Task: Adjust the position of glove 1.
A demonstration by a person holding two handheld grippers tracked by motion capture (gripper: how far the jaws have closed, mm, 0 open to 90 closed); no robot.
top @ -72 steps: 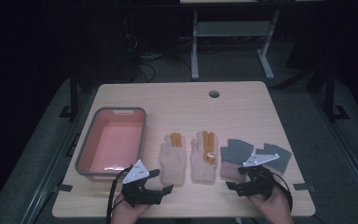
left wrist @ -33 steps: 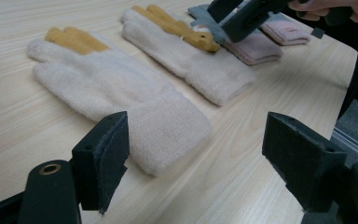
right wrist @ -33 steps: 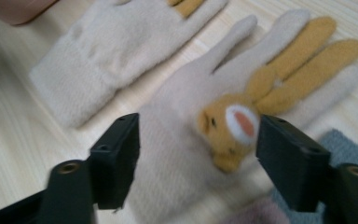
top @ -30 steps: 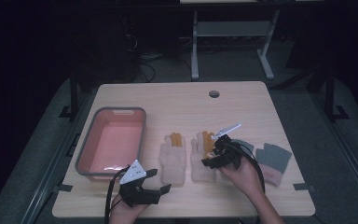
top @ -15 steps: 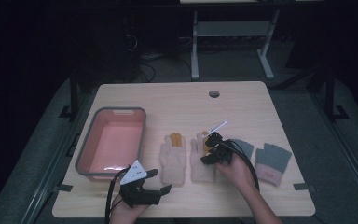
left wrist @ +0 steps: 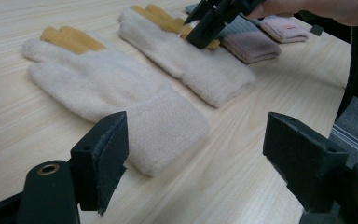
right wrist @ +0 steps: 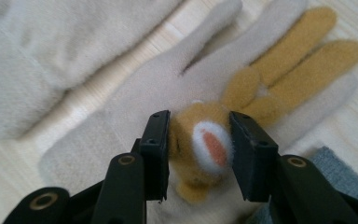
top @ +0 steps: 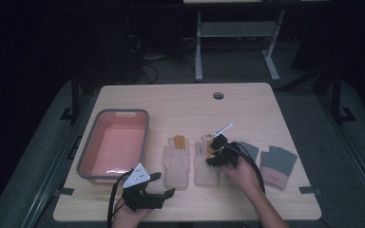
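A dim lab or studio: bare wooden table, cables on dark floor

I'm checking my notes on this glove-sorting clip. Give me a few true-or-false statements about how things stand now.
1. The right gripper has its jaws around the plush patch of the right cream glove. True; they have just been closing.
2. The left gripper holds the left cream glove. False: its jaws stand open, apart from it.
3. The pink tray holds a glove. False: nothing lies in it.
4. Two grey gloves lie right of the cream pair. True.
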